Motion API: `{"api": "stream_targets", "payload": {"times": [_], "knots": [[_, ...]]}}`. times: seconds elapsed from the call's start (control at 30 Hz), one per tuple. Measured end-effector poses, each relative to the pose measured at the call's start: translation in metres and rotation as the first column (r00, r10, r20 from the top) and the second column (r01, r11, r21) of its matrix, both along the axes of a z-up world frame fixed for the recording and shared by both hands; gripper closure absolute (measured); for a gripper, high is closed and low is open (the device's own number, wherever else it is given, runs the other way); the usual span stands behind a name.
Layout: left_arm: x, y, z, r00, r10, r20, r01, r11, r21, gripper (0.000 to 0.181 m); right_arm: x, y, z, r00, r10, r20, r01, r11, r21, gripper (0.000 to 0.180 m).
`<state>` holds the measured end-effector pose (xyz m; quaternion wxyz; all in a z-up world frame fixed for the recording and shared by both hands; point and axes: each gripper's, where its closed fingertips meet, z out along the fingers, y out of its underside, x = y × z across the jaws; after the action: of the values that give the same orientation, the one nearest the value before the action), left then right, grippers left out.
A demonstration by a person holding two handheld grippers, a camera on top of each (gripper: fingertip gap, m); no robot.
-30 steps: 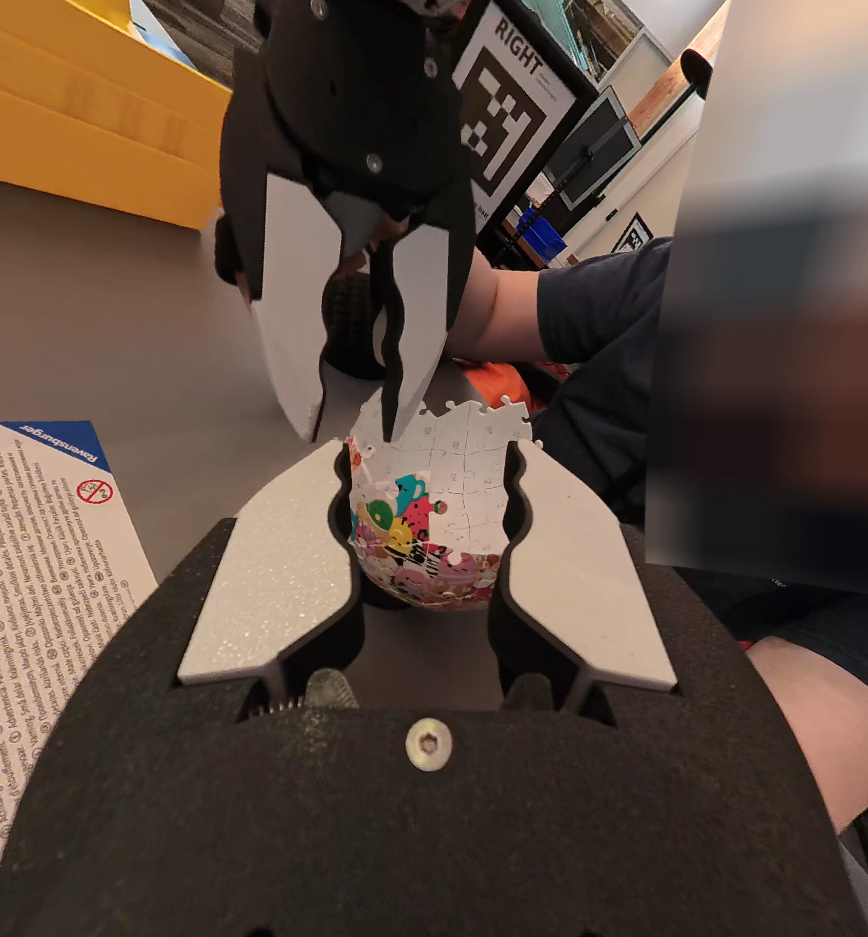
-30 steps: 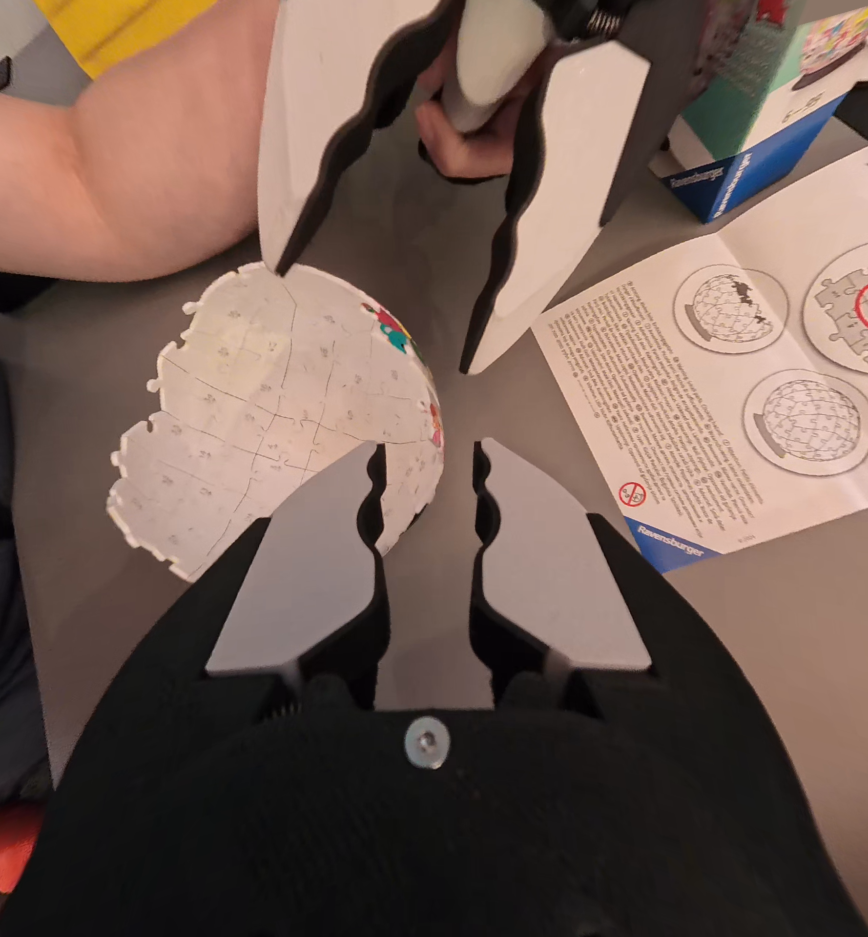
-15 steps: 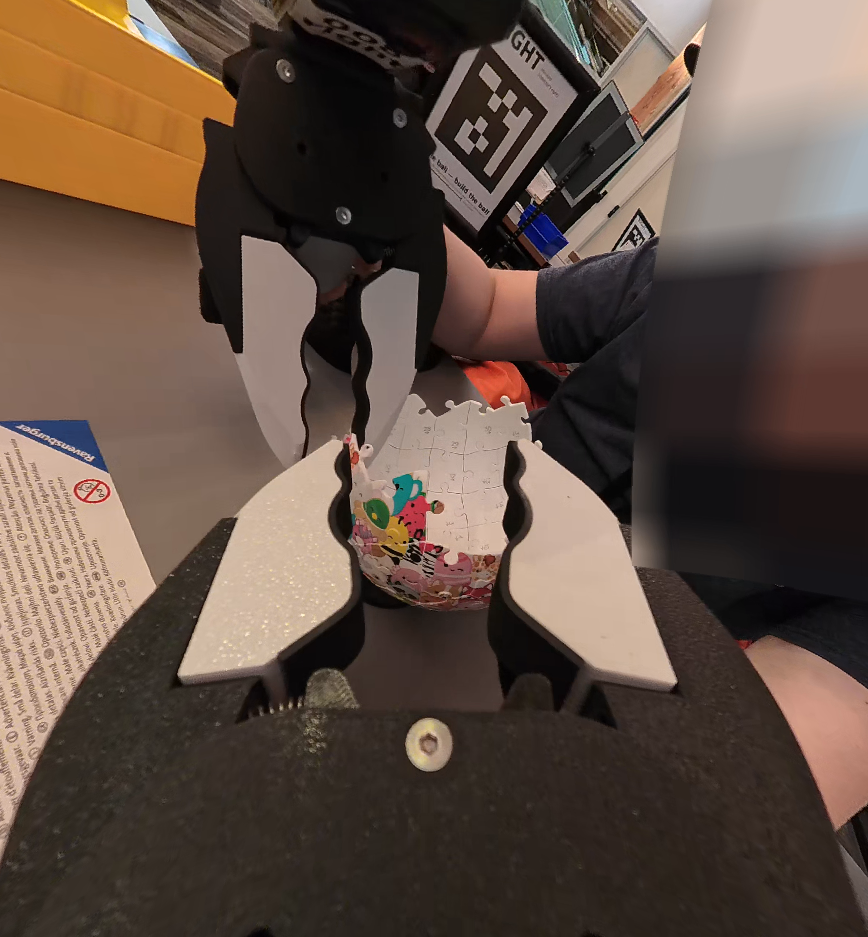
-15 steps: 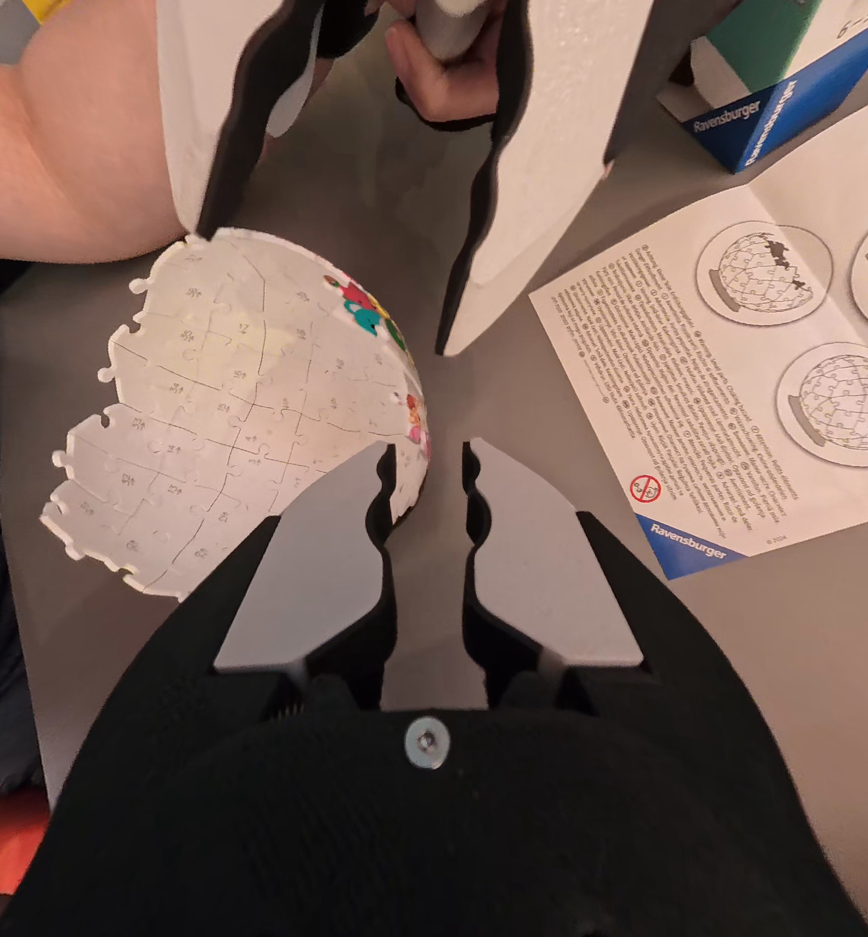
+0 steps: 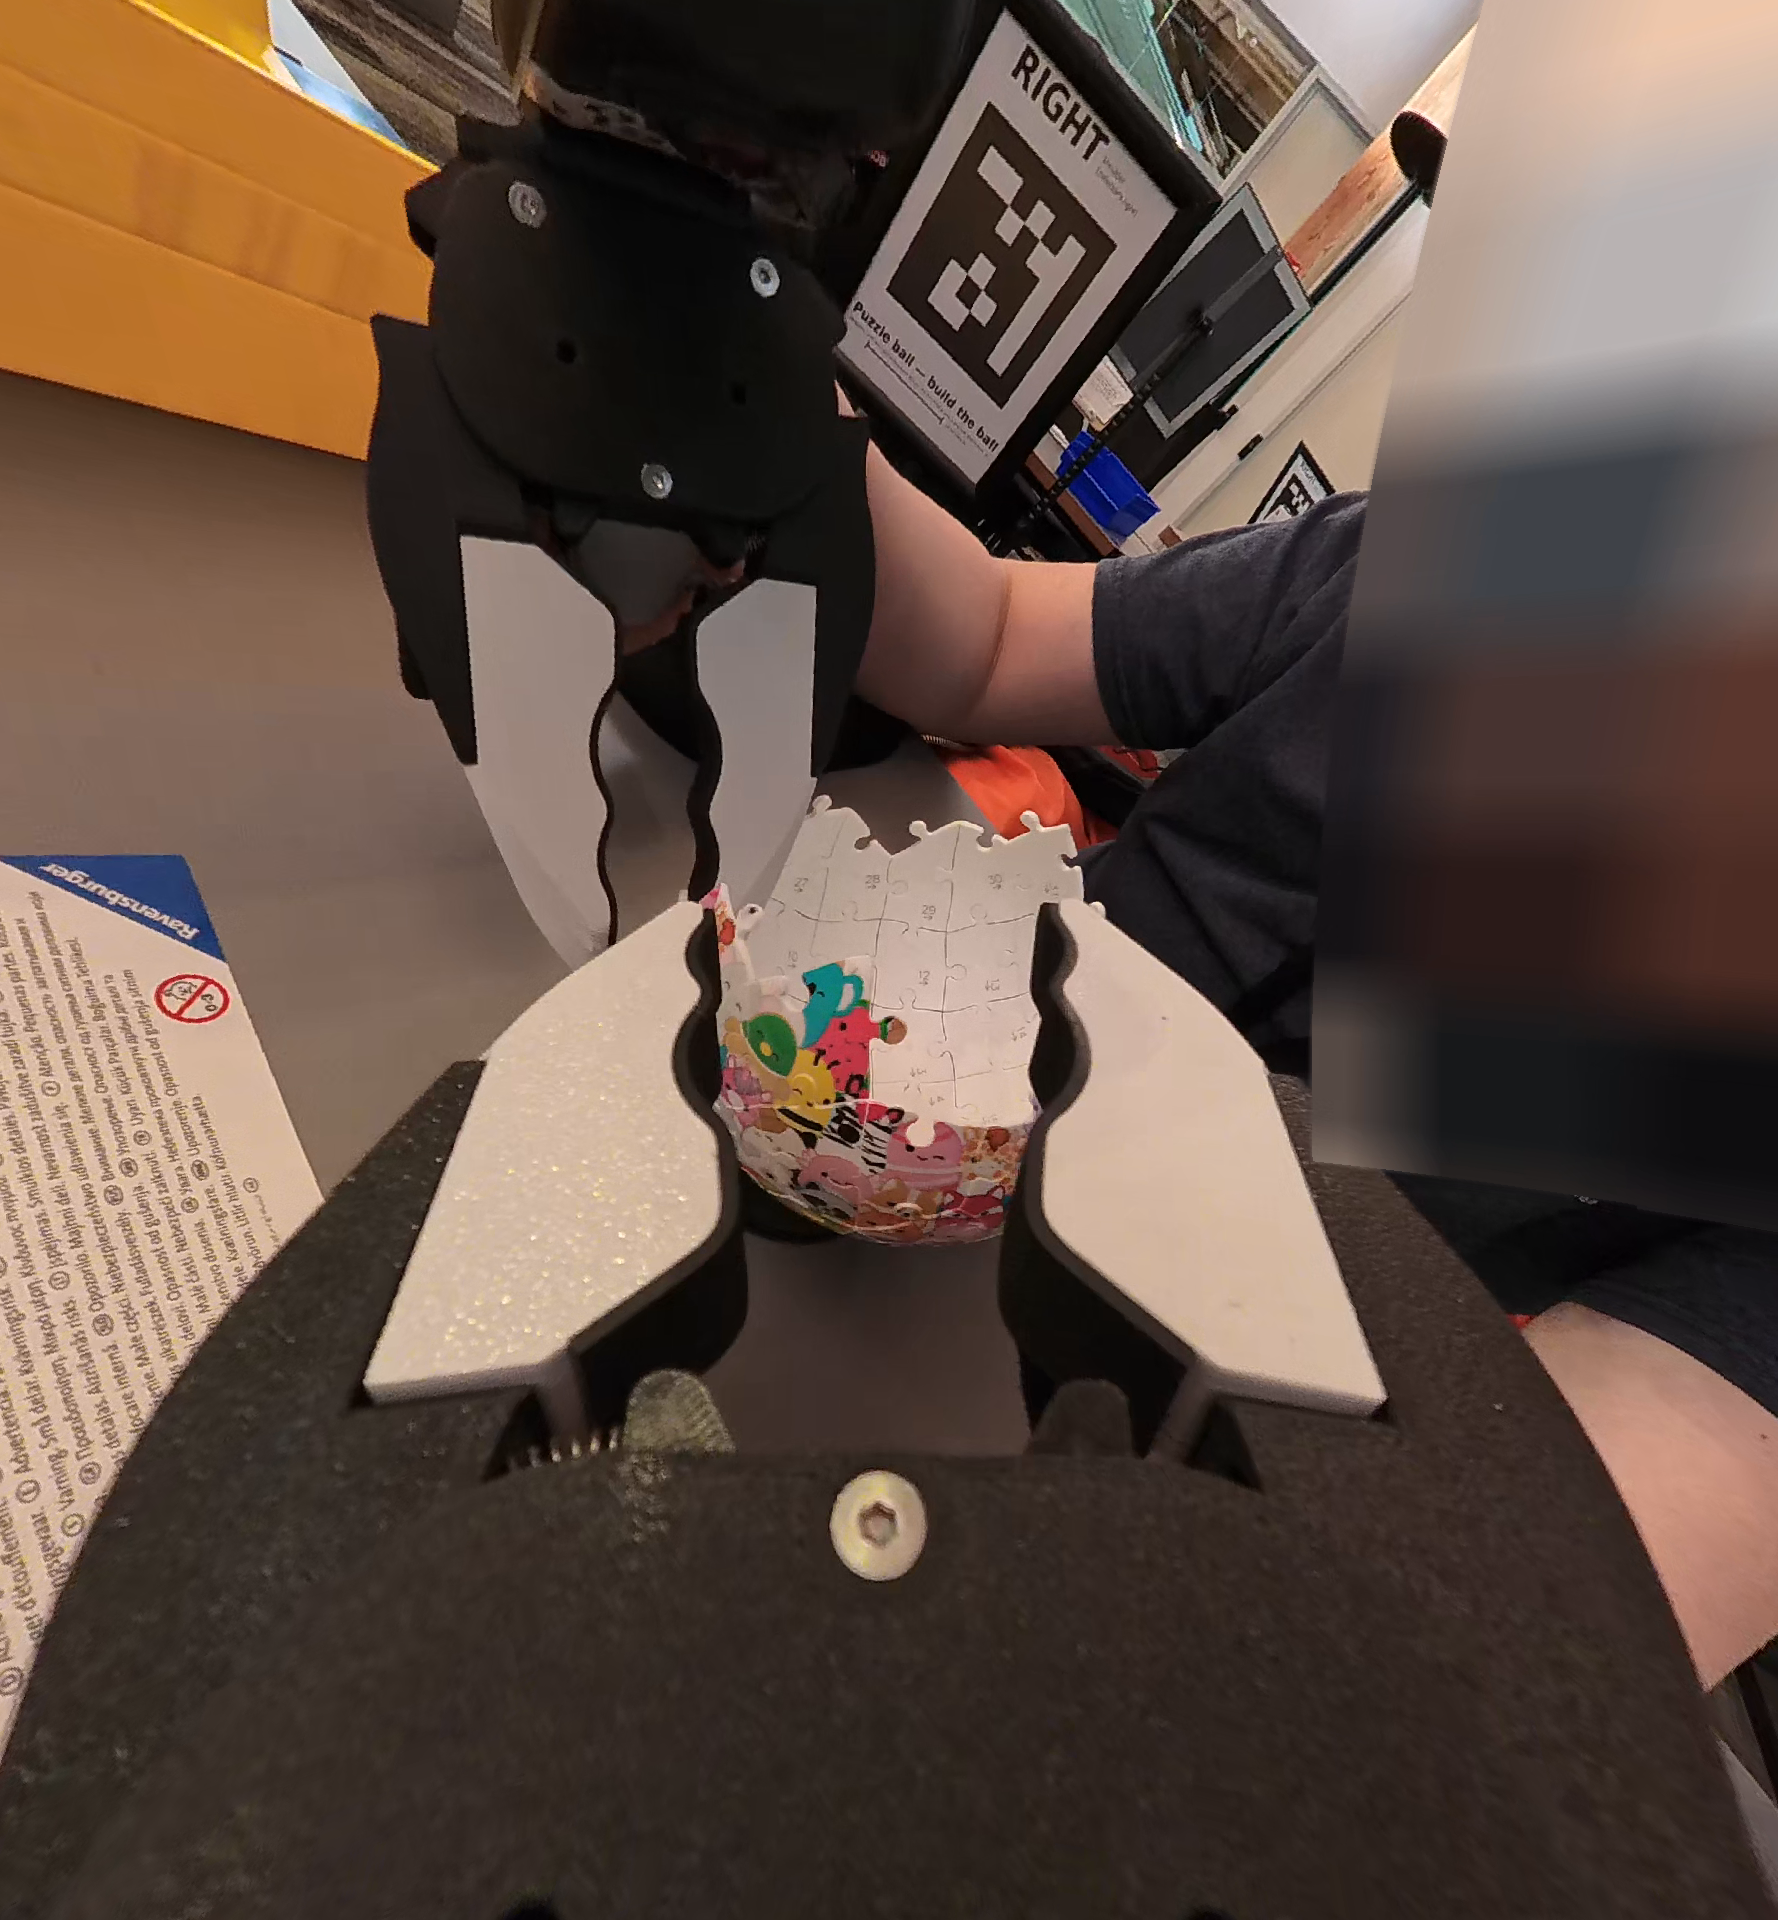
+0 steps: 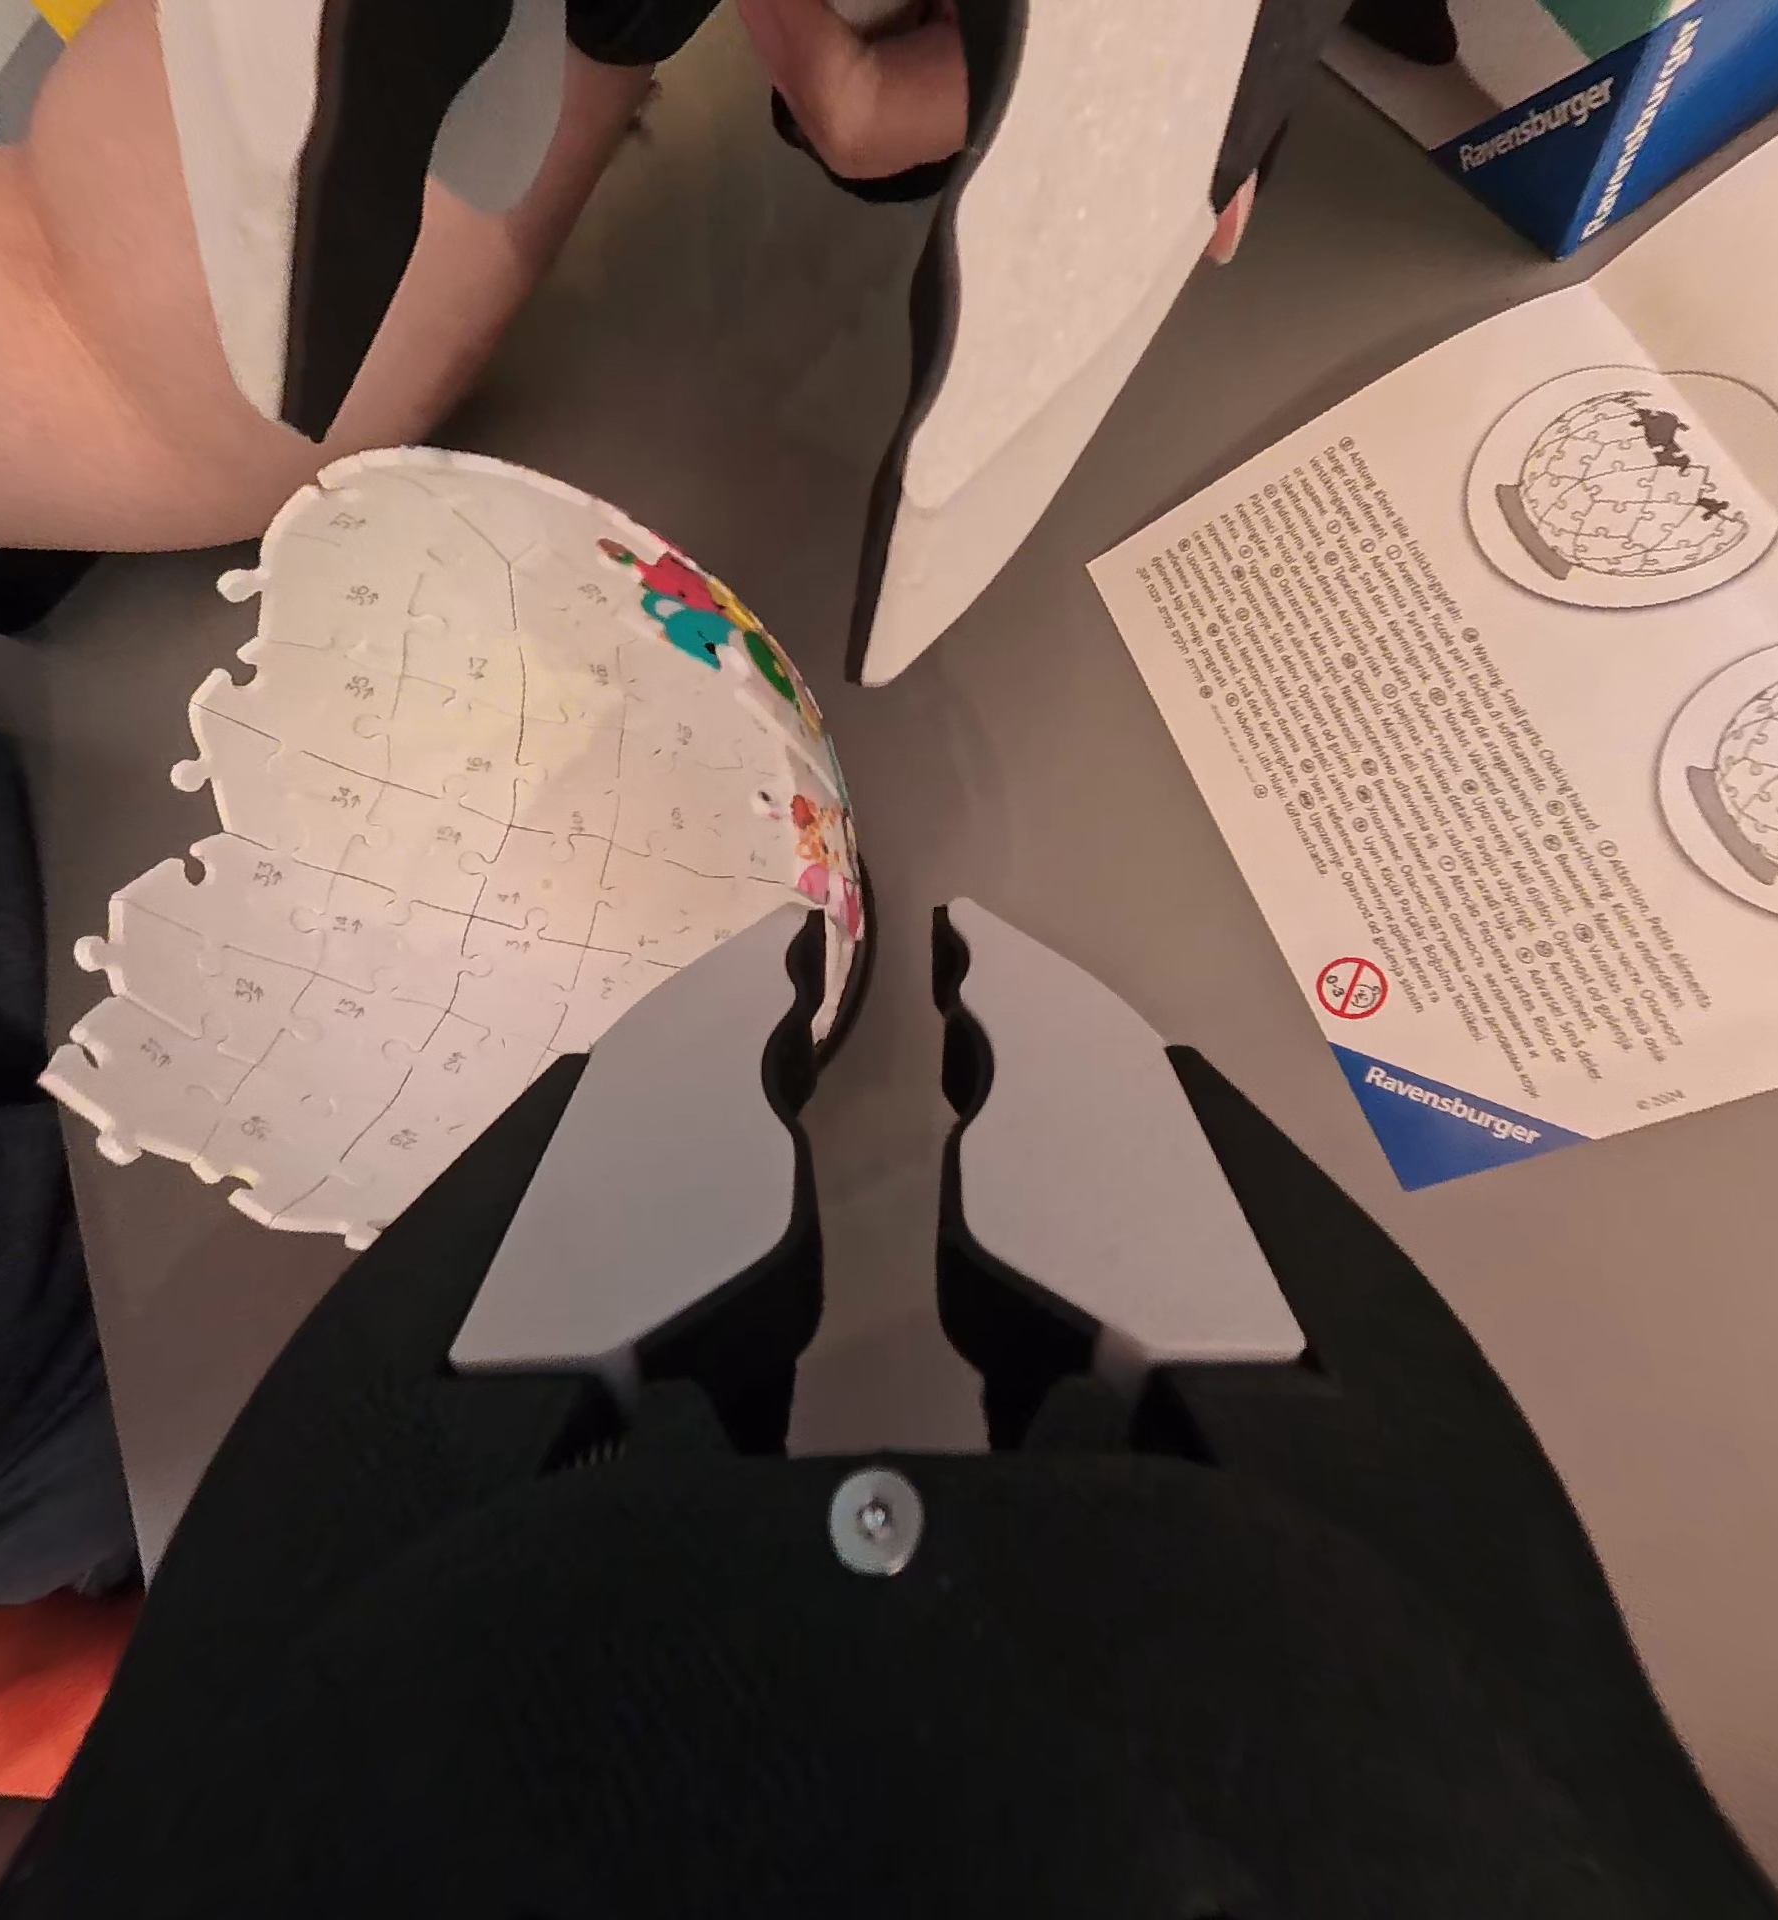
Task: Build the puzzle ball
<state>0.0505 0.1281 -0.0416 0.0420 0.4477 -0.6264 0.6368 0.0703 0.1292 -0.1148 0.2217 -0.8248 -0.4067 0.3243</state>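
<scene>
The half-built puzzle ball shell (image 5: 869, 1049) is sitting between the wide-spread left gripper (image 5: 874, 914), the right gripper (image 6: 869, 914), narrowly parted and empty, hovering just beside its rim.

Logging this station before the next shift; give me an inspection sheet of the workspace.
Surface: grey table, no spills seen.
Job's things: half-built puzzle ball shell, white inside, colourful outside; loose pieces: nothing seen.
Clutter: instruction sheet, blue box.
Grippers: left hand-held gripper open, straddling the shell; right hand-held gripper open, empty, by the shell's rim.
Cables: nothing seen.
Surroundings: yellow boxes, marker sign.
</scene>
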Motion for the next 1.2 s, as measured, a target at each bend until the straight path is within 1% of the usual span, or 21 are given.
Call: {"api": "stream_targets", "payload": {"times": [0.4, 0.63, 1.03, 1.2], "knots": [[0.0001, 0.0003, -0.0004, 1.0, -0.001, -0.001, 0.001, 1.0, -0.007, 0.124, -0.0018, -0.0009, -0.0006, 1.0, 0.001, -0.005, -0.001, 1.0, -0.013, 0.164], [0.0003, 0.0004, 0.0001, 1.0, 0.0, 0.0, 0.0, 1.0, -0.01, 0.124, -0.0024, -0.0038, -0.0011, 1.0, 0.009, -0.011, -0.009, 0.999, -0.038, 0.174], [0.0004, 0.0002, 0.0019, 1.0, 0.002, 0.009, -0.002, 1.0, -0.01, 0.124, -0.0025, -0.0061, 0.0004, 1.0, -0.005, -0.011, 0.004, 0.998, -0.069, 0.175], [0.0001, -0.0001, 0.0037, 1.0, 0.001, 0.016, -0.001, 1.0, -0.013, 0.125, -0.0026, -0.0052, 0.0016, 1.0, -0.017, 0.014, 0.018, 0.999, -0.047, 0.176]]}}
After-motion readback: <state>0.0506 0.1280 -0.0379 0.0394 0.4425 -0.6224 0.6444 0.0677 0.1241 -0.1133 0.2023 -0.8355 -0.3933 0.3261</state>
